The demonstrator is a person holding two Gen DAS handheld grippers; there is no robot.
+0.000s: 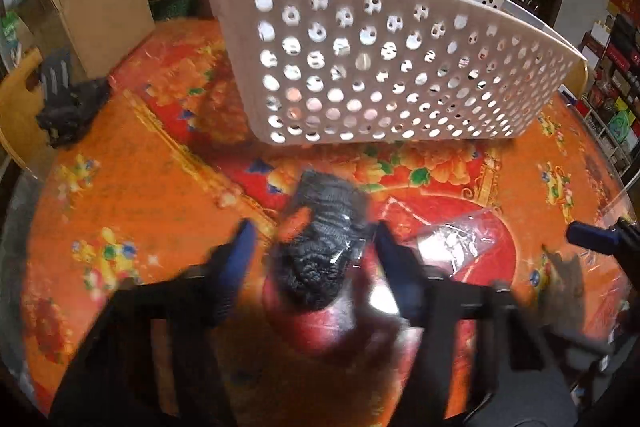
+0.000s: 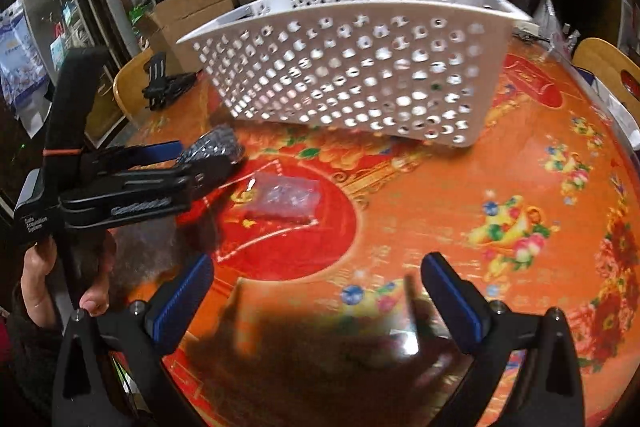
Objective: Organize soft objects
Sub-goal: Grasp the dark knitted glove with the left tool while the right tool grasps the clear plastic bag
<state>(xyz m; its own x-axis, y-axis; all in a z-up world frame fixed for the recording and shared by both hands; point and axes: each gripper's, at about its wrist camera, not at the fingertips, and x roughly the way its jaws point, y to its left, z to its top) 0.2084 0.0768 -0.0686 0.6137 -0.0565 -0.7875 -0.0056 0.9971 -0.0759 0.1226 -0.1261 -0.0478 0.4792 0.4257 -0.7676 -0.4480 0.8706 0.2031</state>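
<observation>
Left wrist view: our left hand-held gripper [image 1: 312,259] gapes around the bagged dark knit [image 1: 320,247]; slippery wrap may squirt free. Right hand-held gripper [image 2: 316,303] gapes empty.

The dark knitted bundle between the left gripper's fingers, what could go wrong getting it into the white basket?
The left gripper looks open around the dark knitted bundle, so it may slip out when lifted. The white basket has a tall near wall that the load could catch. The clear plastic bag lies close and might be dragged along.
</observation>
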